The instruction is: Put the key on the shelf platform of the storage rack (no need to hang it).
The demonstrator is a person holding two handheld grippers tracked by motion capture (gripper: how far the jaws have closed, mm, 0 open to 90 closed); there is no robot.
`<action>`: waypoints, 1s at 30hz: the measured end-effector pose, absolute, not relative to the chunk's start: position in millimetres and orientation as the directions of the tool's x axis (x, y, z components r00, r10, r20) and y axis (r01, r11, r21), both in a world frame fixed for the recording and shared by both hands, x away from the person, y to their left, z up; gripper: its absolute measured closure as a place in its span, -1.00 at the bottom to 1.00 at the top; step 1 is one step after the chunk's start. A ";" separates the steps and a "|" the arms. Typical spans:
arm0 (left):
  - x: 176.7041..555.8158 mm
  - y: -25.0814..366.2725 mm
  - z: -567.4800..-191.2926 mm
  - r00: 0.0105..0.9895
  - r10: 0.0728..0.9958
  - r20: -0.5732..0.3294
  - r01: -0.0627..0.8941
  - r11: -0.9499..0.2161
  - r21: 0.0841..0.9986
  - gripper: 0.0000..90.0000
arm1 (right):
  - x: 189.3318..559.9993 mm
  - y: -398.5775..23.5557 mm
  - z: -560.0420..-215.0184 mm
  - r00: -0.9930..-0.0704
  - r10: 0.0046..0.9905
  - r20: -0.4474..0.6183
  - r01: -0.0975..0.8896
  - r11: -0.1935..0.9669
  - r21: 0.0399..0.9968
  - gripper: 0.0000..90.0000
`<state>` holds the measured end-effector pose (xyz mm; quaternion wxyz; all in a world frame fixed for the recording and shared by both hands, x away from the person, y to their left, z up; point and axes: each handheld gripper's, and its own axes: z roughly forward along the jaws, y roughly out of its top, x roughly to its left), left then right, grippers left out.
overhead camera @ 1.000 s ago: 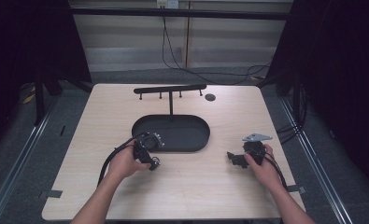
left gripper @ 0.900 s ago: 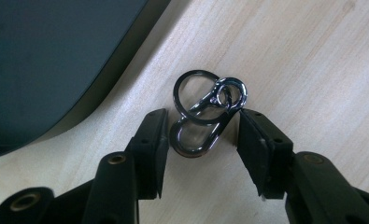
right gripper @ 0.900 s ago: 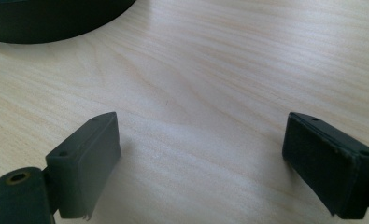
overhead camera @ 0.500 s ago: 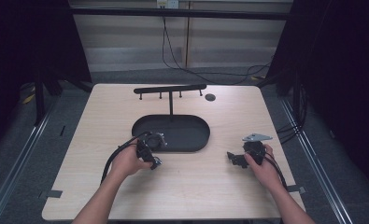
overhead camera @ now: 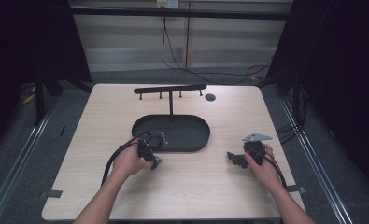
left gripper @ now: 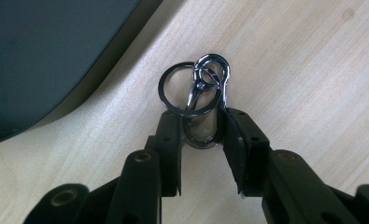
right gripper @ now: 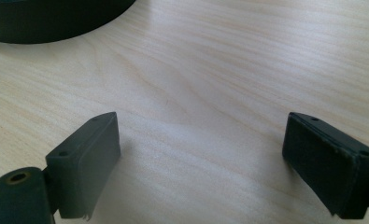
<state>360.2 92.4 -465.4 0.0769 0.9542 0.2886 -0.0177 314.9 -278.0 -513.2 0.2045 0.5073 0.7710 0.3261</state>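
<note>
My left gripper sits low on the wooden table, just beside the near rim of the black oval tray. Its jaws are closed most of the way, one on each side of the lower loop of a metal clasp. The pads look to be touching the clasp, though I cannot tell how firm the grip is. A dark key ring is threaded through the clasp and lies flat on the wood just past my jaw tips, toward the tray.

My right gripper is well apart to the right, also low over the table. Its jaws stand wide open with bare wood between them, holding nothing.

A black rack stands at the tray's far side.
</note>
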 end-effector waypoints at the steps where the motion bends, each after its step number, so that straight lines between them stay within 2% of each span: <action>1: 360.5 93.4 -465.1 0.834 0.546 -0.077 0.551 -0.823 0.133 0.50 | 314.9 -277.9 -513.2 -0.401 0.916 0.016 0.649 0.272 0.710 -0.76; 30: 363.6 106.0 -436.2 0.783 0.602 -0.154 0.621 -0.773 0.134 0.50 | 314.9 -277.9 -513.2 -0.401 0.916 0.016 0.649 0.272 0.710 -0.76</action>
